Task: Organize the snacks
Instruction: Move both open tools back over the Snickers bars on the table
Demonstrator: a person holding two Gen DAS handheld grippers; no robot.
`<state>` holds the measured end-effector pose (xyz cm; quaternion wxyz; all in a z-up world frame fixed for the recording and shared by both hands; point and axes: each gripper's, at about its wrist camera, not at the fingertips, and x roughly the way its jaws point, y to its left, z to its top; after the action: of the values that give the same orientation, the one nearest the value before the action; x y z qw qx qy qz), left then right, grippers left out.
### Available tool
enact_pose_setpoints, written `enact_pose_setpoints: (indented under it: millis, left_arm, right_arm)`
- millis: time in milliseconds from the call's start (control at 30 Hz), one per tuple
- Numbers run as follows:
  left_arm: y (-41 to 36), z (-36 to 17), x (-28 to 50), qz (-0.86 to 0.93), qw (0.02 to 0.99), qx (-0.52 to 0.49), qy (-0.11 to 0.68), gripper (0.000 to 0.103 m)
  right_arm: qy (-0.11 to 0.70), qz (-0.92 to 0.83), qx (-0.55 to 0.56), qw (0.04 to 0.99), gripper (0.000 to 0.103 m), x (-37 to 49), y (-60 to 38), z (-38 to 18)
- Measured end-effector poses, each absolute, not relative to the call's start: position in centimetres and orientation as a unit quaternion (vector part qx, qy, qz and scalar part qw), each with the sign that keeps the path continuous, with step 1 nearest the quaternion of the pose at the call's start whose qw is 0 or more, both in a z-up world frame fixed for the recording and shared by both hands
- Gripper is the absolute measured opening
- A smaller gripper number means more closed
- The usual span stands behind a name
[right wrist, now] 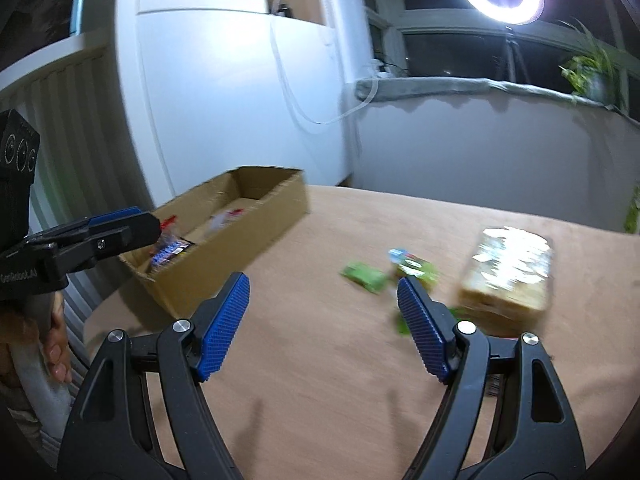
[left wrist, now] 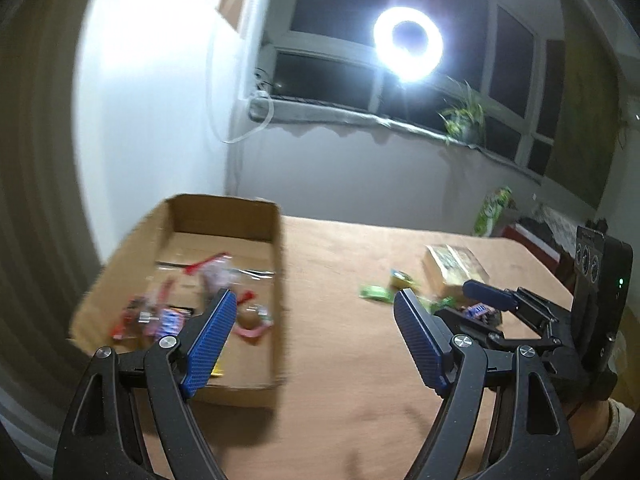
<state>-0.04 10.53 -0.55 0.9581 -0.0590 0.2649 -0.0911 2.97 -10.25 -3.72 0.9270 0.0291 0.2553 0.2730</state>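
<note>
Your left gripper (left wrist: 314, 308) hung above the brown table (left wrist: 344, 360) with its blue-padded jaws spread wide and nothing between them. Your right gripper (right wrist: 323, 294) was likewise wide apart and empty, raised over the table's middle. The cardboard box (left wrist: 264, 216) sat at the table's left side, open-topped, with several wrapped snacks (left wrist: 168, 316) lying on its floor, blurred, mostly red and blue. On the bare table to the right lay small green packets (right wrist: 364, 276), one just beside the right gripper's right finger in that view, and a larger tan shiny-wrapped package (right wrist: 508, 272) beyond them. A ring light (left wrist: 408, 42) glared before the dark window (left wrist: 336, 4), with a potted plant (left wrist: 464, 118) on the sill.
</note>
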Motion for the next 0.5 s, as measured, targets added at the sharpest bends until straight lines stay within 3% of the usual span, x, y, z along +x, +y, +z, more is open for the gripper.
enact_pose_setpoints:
  millis: [500]
  left_arm:
    - [-1.9,-3.9,4.1,-0.201,0.920,0.006,0.336,0.081]
  right_arm:
    - [0.330,0.182,0.095,0.921,0.080,4.7,-24.0,-7.3]
